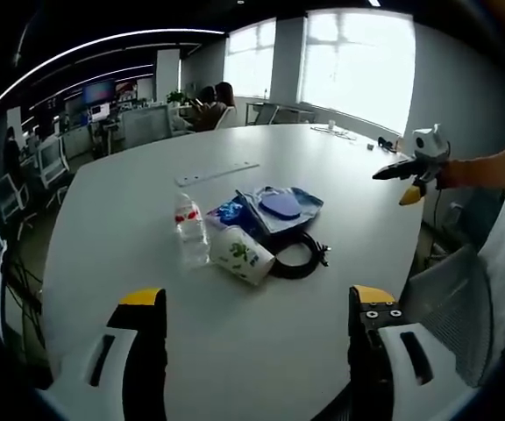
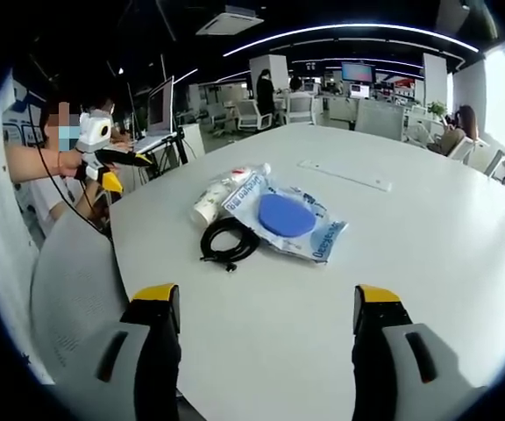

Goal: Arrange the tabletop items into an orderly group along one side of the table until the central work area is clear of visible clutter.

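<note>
A: The open office has a big white bench; why is the clutter in the middle?

B: Nothing is sorted yet: bottle, cup, black cable and blue-disc packet touch in one clump.

A: And the tools?

B: The left hand-held gripper and the right hand-held gripper stand released, holding nothing. The packet's print is illegible.
</note>
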{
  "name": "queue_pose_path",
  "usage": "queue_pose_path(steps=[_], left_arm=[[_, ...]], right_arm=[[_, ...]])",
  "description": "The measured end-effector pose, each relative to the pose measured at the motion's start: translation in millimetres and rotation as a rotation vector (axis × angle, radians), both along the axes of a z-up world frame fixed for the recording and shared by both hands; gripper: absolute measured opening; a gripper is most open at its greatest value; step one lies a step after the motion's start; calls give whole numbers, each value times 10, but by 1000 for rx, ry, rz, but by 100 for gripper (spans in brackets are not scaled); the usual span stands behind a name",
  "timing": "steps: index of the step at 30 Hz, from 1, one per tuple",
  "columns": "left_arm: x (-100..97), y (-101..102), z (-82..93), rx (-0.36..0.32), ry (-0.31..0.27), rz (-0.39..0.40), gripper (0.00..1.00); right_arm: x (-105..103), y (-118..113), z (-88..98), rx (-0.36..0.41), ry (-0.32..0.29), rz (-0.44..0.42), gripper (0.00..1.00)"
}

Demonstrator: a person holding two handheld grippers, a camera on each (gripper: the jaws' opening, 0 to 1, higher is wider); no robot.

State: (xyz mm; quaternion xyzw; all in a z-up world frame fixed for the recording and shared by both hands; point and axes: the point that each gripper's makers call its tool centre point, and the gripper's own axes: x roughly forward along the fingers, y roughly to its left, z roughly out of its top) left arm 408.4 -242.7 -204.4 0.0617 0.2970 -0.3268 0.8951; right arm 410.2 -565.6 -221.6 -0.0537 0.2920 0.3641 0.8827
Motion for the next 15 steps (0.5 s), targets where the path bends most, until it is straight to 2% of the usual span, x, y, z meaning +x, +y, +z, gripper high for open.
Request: queue_pose_path(steps=[15], left_arm=[[196,-126,55,0,-14,-36,88]], right_arm=[[205,-19,82,9,-20,-15,80]])
